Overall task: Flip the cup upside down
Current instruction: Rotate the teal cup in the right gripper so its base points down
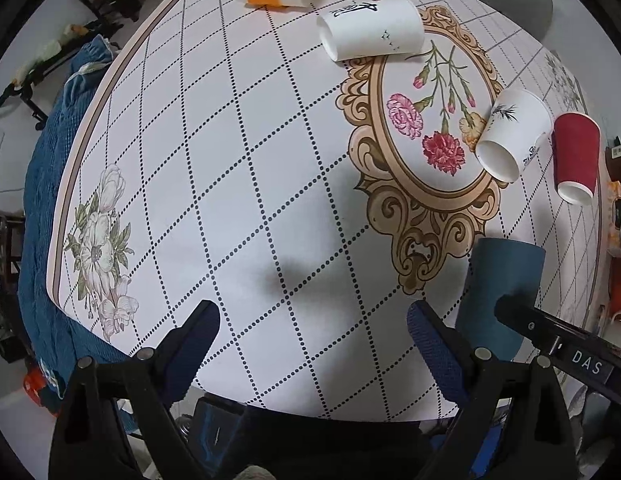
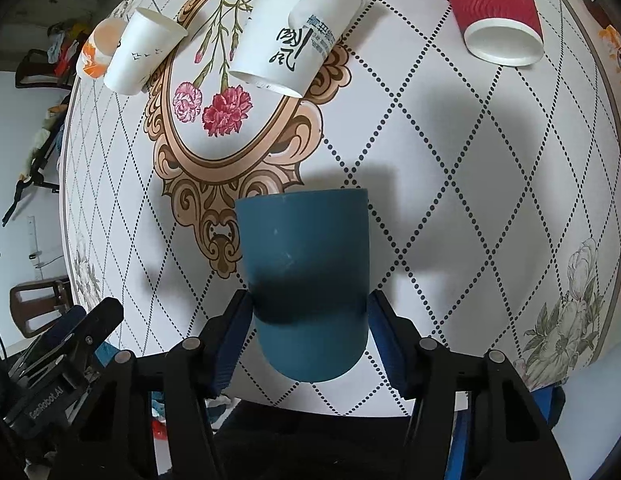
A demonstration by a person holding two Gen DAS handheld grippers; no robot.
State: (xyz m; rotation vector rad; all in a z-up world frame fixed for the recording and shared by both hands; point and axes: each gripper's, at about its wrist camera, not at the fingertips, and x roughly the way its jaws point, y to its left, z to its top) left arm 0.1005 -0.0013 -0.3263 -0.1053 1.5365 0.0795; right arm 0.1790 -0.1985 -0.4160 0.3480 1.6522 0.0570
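The right gripper (image 2: 308,332) clamps its blue-padded fingers (image 2: 230,344) on both sides of a smooth dark teal cylindrical cup (image 2: 306,264), gripping it near the rounded end closest to the camera, with the flat far end pointing away over the near edge of the table; whether that far end is the mouth or the base cannot be told. The same teal cup (image 1: 502,288) shows in the left wrist view just right of the left gripper (image 1: 312,340), whose fingers (image 1: 432,344) stand wide apart with nothing between them, hovering over the near edge of the round table with a white diamond-dotted floral cloth (image 1: 246,184). Ahead of the left gripper lies a broad bare stretch of cloth, crossed only by shadows, reaching to the curved left rim. Beyond the teal cup sits the printed ornate gold oval frame with carnations (image 2: 226,92). A white paper cup with black calligraphy (image 2: 294,36) lies on its side at the frame's right border, mouth toward the camera, and a ribbed red paper cup (image 2: 494,8) lies on its side well to the right, near the table's right edge, mouth also toward the camera. A second white paper cup with small bird marks (image 2: 140,56) lies on its side at the frame's far left, and an orange-and-white paper cup (image 2: 96,50) lies just beyond it at the far rim.
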